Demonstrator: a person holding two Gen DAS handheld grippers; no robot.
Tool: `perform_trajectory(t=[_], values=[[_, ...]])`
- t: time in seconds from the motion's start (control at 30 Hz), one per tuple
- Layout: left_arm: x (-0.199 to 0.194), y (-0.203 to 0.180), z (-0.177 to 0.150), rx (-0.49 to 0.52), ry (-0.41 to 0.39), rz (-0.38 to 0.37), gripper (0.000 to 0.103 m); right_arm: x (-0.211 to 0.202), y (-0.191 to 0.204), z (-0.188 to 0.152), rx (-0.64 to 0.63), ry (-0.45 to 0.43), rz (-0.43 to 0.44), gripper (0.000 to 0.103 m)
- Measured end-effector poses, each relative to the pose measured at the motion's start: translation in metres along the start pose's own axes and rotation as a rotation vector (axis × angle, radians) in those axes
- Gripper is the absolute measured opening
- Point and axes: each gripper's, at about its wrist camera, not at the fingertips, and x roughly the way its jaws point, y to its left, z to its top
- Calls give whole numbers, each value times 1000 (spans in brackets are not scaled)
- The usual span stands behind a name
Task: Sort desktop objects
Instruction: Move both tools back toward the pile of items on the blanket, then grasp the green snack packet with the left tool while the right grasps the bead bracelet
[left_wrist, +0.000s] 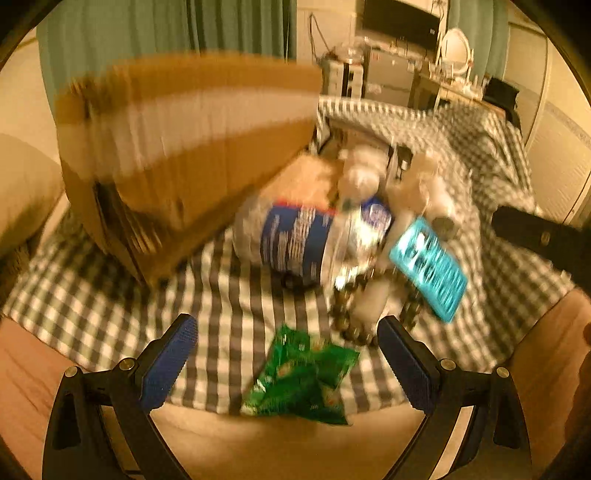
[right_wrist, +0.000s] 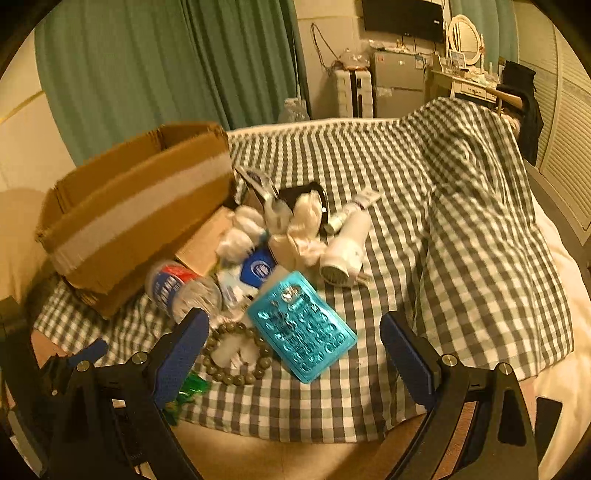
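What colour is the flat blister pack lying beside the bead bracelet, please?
The blister pack is shiny turquoise, clearest in the right wrist view.

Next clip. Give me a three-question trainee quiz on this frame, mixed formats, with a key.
1. True or false: the left tool is shut on the green snack packet.
2. Multiple choice: in the right wrist view, the teal blister pack lies (A) inside the cardboard box, (B) on the checked cloth beside the bead bracelet, (C) on top of the white hair dryer.
3. Fill in: the plastic bottle lies on its ____.

Key: 1 false, both tools, the right too, are open and empty; 2 B; 3 side.
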Motion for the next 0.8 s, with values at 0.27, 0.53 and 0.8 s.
perform_trajectory(t=[0.27, 0.53, 0.8], values=[[30, -1, -19, 23, 111, -30, 94, 22, -3, -8, 2, 62, -8, 94], [30, 0, -21, 61, 98, -69, 49, 39, 8, -17, -47, 109, 8, 94], [29, 24, -11, -18, 36, -50, 49, 70, 22, -27, -95, 202, 22, 65]])
